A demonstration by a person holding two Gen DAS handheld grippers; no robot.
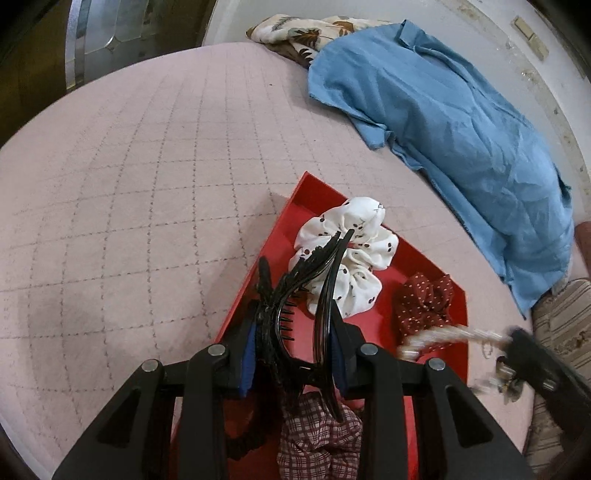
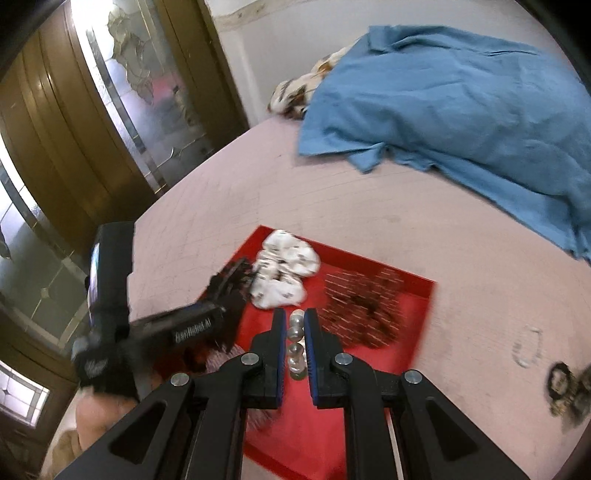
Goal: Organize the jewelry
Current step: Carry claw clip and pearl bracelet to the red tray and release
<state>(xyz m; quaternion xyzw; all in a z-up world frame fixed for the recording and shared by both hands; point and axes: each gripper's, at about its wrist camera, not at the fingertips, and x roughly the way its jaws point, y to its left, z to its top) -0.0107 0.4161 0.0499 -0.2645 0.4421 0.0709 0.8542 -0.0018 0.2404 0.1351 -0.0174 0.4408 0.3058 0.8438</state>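
A red tray [image 1: 306, 192] lies on the pink bed. In it are a white dotted scrunchie [image 1: 351, 254], a dark red dotted scrunchie [image 1: 424, 302] and a plaid scrunchie [image 1: 317, 439]. My left gripper [image 1: 293, 354] is shut on a black claw hair clip [image 1: 295, 295], held over the tray's left side. My right gripper [image 2: 295, 332] is shut on a pearl bead bracelet [image 2: 295, 347] above the tray [image 2: 369, 266]. In the left wrist view the right gripper [image 1: 517, 343] appears blurred at the tray's right edge with the pearl string [image 1: 443, 336].
A blue shirt [image 1: 443, 122] and a floral cloth [image 1: 295, 33] lie at the bed's far side. A small bead ring [image 2: 528, 347] and a dark ornament [image 2: 565, 387] lie on the bed right of the tray. A wooden glass door [image 2: 110, 129] stands left.
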